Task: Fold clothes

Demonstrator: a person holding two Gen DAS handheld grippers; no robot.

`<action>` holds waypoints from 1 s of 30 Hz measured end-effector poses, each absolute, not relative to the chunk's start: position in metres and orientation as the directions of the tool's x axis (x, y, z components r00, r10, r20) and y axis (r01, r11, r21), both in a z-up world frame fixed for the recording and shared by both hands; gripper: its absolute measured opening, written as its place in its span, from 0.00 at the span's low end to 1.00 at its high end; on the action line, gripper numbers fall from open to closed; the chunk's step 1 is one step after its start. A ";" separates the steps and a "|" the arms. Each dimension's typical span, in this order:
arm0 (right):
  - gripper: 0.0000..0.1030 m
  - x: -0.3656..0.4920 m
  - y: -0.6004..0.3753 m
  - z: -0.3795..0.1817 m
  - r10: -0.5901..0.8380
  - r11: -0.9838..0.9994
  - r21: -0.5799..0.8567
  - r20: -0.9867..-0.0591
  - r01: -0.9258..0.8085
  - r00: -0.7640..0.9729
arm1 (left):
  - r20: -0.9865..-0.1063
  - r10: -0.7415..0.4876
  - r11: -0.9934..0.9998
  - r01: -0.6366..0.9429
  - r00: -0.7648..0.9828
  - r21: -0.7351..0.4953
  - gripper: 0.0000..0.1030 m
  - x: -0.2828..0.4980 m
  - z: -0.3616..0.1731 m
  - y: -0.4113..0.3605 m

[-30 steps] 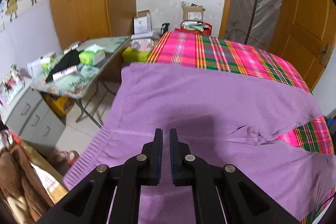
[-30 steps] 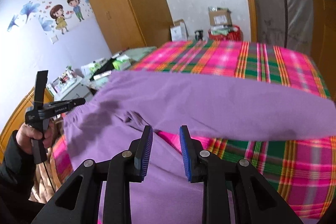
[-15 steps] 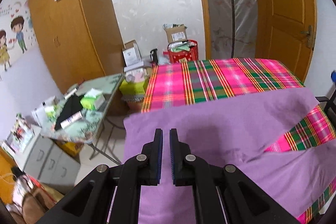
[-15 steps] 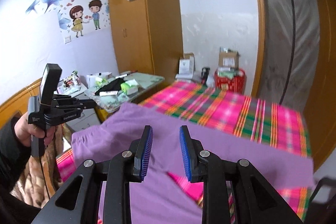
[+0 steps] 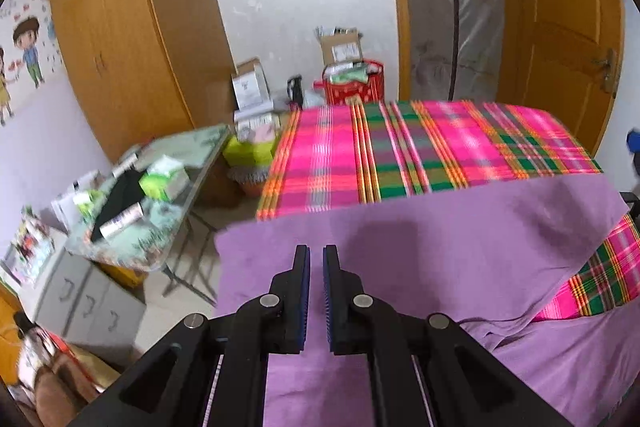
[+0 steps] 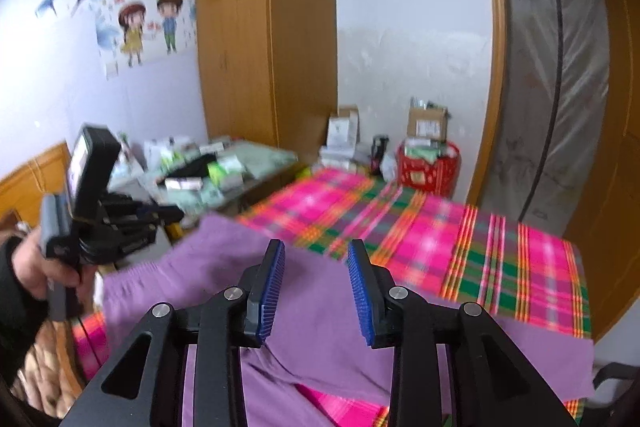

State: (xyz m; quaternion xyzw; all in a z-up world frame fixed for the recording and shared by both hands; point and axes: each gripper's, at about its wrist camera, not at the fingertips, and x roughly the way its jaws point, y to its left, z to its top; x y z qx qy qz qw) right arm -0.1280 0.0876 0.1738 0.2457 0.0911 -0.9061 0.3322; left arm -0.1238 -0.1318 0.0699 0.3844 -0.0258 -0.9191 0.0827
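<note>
Evidently both grippers hover clear to plan the fold; left gripper nearly pressed together, empty; right gripper is opening, nothing between, above purple trousers.

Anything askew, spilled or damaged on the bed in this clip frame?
Nothing spilled or damaged. The purple trousers lie unevenly on the plaid bedspread: one leg spread flat across, the waistband end hanging off the bed's edge beside the cluttered side table. Expected mid-fold.

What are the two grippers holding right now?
Right gripper: nothing, its jaws are opening over the purple pants. Left gripper: nearly shut; whether it pinches them cannot be told.
</note>
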 end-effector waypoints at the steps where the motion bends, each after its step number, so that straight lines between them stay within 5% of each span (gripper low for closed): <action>1: 0.33 -0.132 0.085 0.161 -0.543 -0.768 -0.007 -0.523 0.641 -0.657 | -0.712 -0.168 -0.985 0.140 -0.682 0.098 0.06 -0.126 0.061 -0.131; 13: 0.33 -0.162 0.089 0.088 -0.481 -0.809 0.030 -0.607 0.587 -0.632 | -0.759 -0.115 -0.992 0.115 -0.641 0.053 0.06 -0.144 0.013 -0.111; 25: 0.33 -0.172 0.095 0.129 -0.480 -0.844 0.064 -0.535 0.533 -0.695 | -0.665 -0.189 -0.976 0.061 -0.722 0.210 0.06 -0.169 0.114 -0.120; 30: 0.33 -0.164 0.092 0.138 -0.490 -0.848 0.088 -0.507 0.523 -0.709 | -0.663 -0.175 -0.981 0.069 -0.728 0.184 0.06 -0.164 0.124 -0.121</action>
